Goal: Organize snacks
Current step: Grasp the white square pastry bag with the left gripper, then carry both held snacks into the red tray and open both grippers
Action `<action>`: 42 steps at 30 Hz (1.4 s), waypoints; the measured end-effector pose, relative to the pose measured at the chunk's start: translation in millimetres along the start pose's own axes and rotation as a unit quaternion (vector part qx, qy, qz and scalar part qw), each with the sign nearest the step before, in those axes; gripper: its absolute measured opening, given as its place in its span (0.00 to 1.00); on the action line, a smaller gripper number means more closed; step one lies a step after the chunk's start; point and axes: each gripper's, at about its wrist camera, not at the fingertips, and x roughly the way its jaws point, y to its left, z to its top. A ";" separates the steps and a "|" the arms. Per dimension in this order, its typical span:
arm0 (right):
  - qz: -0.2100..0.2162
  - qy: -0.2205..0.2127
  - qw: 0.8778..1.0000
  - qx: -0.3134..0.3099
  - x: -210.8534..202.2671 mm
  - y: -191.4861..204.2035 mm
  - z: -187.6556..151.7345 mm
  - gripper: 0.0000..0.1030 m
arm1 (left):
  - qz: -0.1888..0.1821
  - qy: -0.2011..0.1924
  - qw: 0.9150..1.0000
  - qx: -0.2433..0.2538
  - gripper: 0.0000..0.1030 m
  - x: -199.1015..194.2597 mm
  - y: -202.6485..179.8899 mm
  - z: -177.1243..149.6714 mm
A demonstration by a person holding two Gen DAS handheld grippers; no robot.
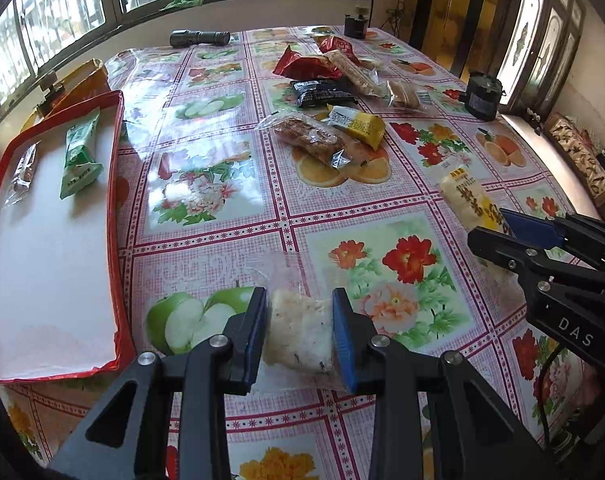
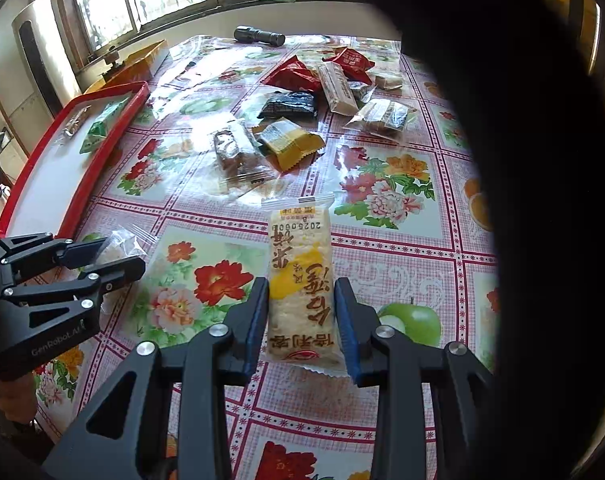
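My left gripper (image 1: 300, 312) is shut on a clear-wrapped pale rice cake (image 1: 298, 332), held just above the flowered tablecloth; it also shows in the right wrist view (image 2: 118, 250). My right gripper (image 2: 301, 300) is shut on a long yellow-and-white rice cracker pack (image 2: 302, 280), seen in the left wrist view (image 1: 472, 202) at the right. A red-rimmed white tray (image 1: 118, 208) lies at the left with a green packet (image 1: 80, 156) and a clear-wrapped bar (image 1: 22, 172) in it. A heap of snacks (image 1: 330, 80) lies at the far middle of the table.
A black torch (image 1: 200, 38) lies at the table's far edge. A dark jar (image 1: 482, 96) stands at the right edge, another dark pot (image 1: 356, 24) at the far end. An orange box (image 1: 82, 84) lies behind the tray. Something dark (image 2: 542, 200) blocks the right of the right wrist view.
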 end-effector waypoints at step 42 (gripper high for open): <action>0.204 0.018 0.976 -0.070 81.9 258.1 130.0 0.35 | 0.179 -0.033 0.972 -0.151 0.31 -24.2 254.9 50.9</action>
